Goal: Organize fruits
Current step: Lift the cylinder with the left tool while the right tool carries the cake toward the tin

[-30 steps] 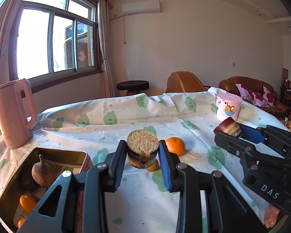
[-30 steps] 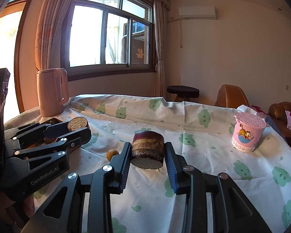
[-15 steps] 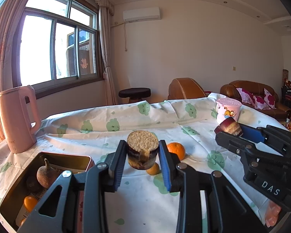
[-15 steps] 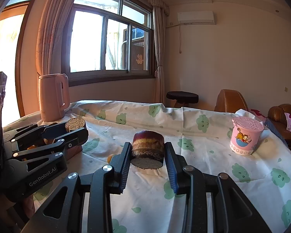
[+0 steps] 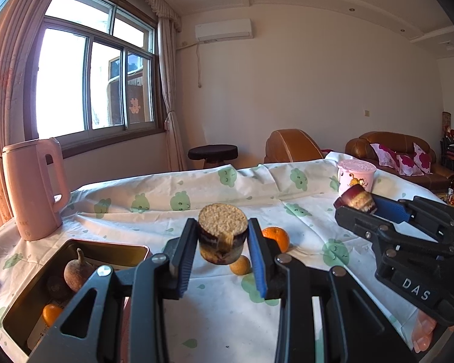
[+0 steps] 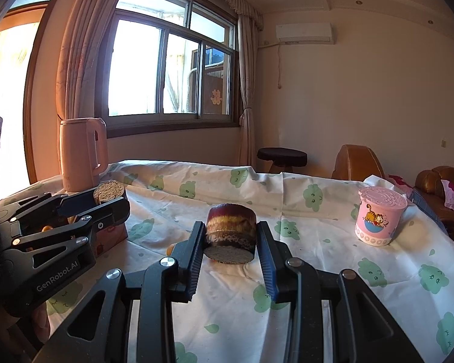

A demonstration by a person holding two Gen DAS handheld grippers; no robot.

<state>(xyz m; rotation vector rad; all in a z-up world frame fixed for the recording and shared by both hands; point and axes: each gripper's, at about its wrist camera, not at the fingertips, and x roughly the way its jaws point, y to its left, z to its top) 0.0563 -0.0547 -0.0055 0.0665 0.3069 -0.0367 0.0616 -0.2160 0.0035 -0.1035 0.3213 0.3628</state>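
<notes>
Two sugarcane-like stub pieces, both lifted above the table. Left piece (image 5: 222,236) sits clamped between the left gripper (image 5: 224,255) pads, cut fibrous face up, short axis roughly upright, dark purple skin against both pads. Right piece (image 6: 230,232) is clamped the same way in the right gripper (image 6: 230,258), cut face down, skin banded purple and yellow. Both grippers are narrowed to the width of their piece, nothing else held.

Key relation: the tin box (image 5: 106,246) lies low and left of the left gripper, just beside it; the right gripper is well off on the far side. Judgement: left hand is nearer the box, so its piece likely goes in first, by moving left and down.

Box contents: a brown pear-shaped fruit (image 5: 77,273) with stem, a small orange fruit (image 5: 51,314), something dark beside the pear that I can't identify, paper lining underneath.

Loose on the tablecloth (image 5: 196,195) past the left piece: an orange (image 5: 276,238) and a small yellow fruit (image 5: 239,265), near each other, not boxed yet.

Further out: pink kettle (image 5: 33,189) beyond the box, pink cartoon cup (image 6: 379,216) with lid at the far right of the table.
</notes>
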